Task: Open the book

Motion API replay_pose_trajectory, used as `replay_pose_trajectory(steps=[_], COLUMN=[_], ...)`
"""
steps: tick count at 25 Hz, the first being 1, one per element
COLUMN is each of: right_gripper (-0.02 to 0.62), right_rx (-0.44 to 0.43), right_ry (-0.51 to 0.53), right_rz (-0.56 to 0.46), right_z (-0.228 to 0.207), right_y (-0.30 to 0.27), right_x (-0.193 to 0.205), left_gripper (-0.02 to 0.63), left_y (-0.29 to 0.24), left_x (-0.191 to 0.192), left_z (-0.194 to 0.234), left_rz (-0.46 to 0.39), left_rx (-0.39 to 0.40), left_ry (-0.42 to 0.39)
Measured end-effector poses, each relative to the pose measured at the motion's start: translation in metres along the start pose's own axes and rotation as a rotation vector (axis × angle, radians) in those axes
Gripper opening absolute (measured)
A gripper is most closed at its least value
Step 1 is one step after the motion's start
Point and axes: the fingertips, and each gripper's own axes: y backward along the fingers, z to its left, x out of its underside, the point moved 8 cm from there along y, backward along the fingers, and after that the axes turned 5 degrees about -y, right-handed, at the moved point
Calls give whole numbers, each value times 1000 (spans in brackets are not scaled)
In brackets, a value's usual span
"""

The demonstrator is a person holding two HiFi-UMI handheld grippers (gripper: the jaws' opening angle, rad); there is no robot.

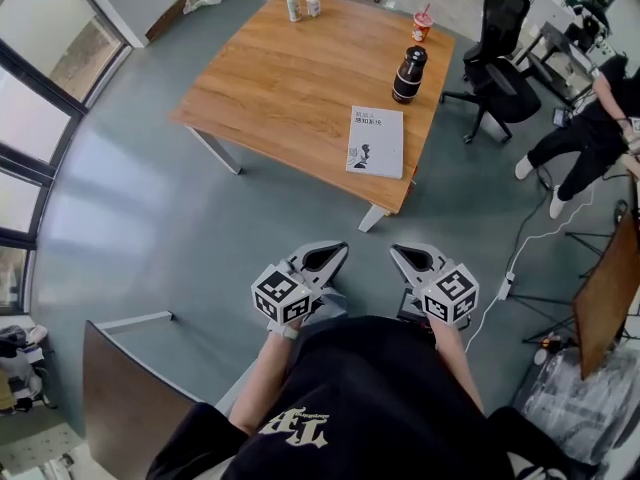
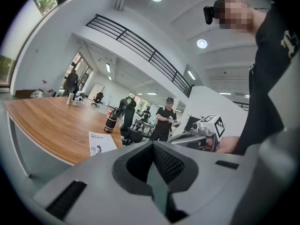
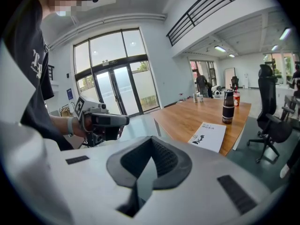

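Observation:
A closed book point(image 1: 376, 141) with a white cover lies flat near the front right corner of the wooden table point(image 1: 290, 88). It also shows in the left gripper view point(image 2: 101, 142) and the right gripper view point(image 3: 208, 136). Both grippers are held close to my body over the floor, well short of the table. My left gripper point(image 1: 335, 253) is shut and empty, its jaws point(image 2: 153, 146) pressed together. Beside it, my right gripper point(image 1: 400, 255) is likewise shut with nothing in it point(image 3: 151, 142). Each gripper's camera sees the other gripper beside it.
A black bottle point(image 1: 409, 74) stands just behind the book, a red cup point(image 1: 422, 26) farther back, two cans point(image 1: 302, 7) at the far edge. Office chairs point(image 1: 505, 63) and a person point(image 1: 590, 128) are to the right. A white cable point(image 1: 520, 258) crosses the floor.

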Motion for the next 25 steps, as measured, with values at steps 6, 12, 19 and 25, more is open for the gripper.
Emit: replay_pose_trajectory(steps=[6, 12, 19, 25], right_gripper=[-12, -12, -12, -12], right_rx=[-21, -59, -79, -32], right_ry=[16, 25, 62, 57], right_rz=[27, 8, 69, 102], right_z=[15, 36, 42, 22], right_y=[-32, -56, -74, -78], right_x=[-7, -19, -18, -7], left_gripper=[6, 6, 6, 6], left_y=[22, 38, 30, 13], left_x=[2, -12, -27, -27], left_z=[32, 52, 61, 73], left_rz=[4, 1, 0, 47], left_rx=[-13, 0, 64, 77], left_ry=[21, -18, -43, -24])
